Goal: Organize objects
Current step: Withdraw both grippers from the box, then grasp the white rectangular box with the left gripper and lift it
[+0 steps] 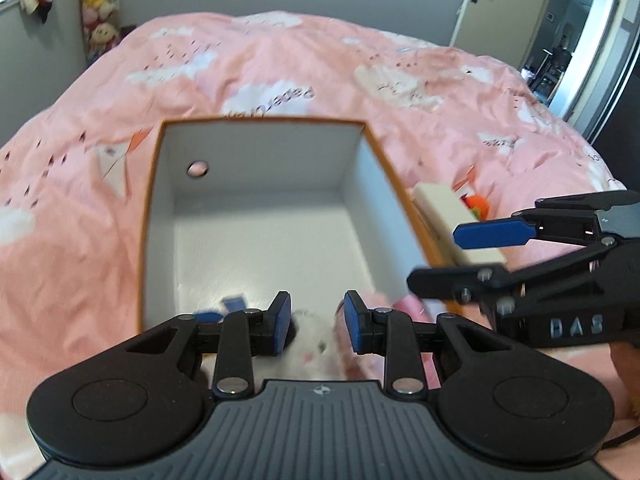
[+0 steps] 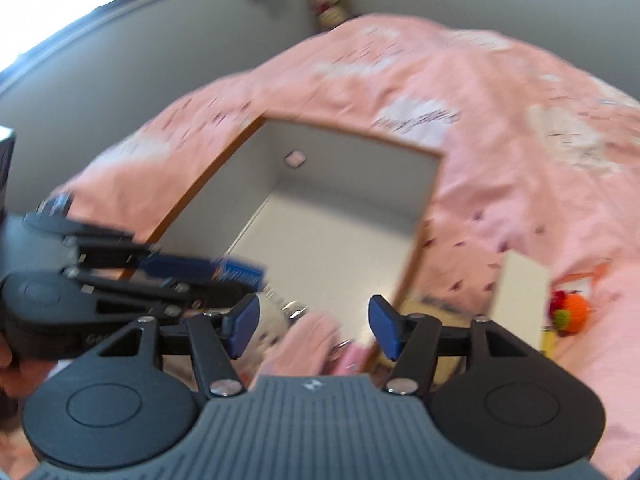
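Open cardboard box: white inside, orange rim, round hole in the far wall at 11 o'clock; rests on a bed with a pink cloud-print duvet.

White plush toy: inside the box against its near wall, at 6 o'clock in the left wrist view, partly hidden and blurred.

Left gripper: fingers partly open on either side of the plush; whether the pads press on it cannot be told.

Right gripper: fingers apart, nothing clamped; a pink soft item lies below the gap, over the box's near corner.

White rectangular block: outside the box, just beside its right wall at 3 o'clock.

Orange knitted toy: on the duvet, just right of the block.
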A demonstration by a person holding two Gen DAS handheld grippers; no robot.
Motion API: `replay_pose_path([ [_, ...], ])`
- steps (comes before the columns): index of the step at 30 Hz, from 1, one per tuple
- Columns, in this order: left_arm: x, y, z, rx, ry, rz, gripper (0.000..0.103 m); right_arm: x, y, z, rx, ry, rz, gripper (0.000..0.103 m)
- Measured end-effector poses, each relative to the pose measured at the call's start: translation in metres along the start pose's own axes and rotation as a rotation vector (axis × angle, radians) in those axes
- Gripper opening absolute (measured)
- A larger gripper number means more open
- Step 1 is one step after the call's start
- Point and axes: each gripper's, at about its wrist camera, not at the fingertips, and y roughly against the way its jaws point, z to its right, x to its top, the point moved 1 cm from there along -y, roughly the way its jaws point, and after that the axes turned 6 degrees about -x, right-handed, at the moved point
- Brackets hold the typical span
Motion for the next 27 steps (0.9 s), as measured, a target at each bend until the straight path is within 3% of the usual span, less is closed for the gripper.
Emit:
replay_pose_path([
  [7, 0.024, -0.017, 0.040, -0.019, -0.108, 0.067, 0.032, -0.008, 0.013, 0.044, -0.110, -0.194, 0.057, 0.064],
  [14, 0.043, -0.043, 0.069, -0.143, -0.135, 0.003, 0.036, -0.019, 0.022, 0.084, -0.235, -0.296, 0.134, 0.067],
  [19, 0.054, -0.063, 0.072, -0.265, -0.085, -0.096, 0.039, -0.029, 0.012, 0.109, -0.307, -0.320, 0.080, 0.067],
  [27, 0.060, -0.090, 0.087, -0.231, -0.142, -0.184, 0.039, -0.057, -0.020, 0.139, -0.237, -0.420, -0.039, 0.055],
])
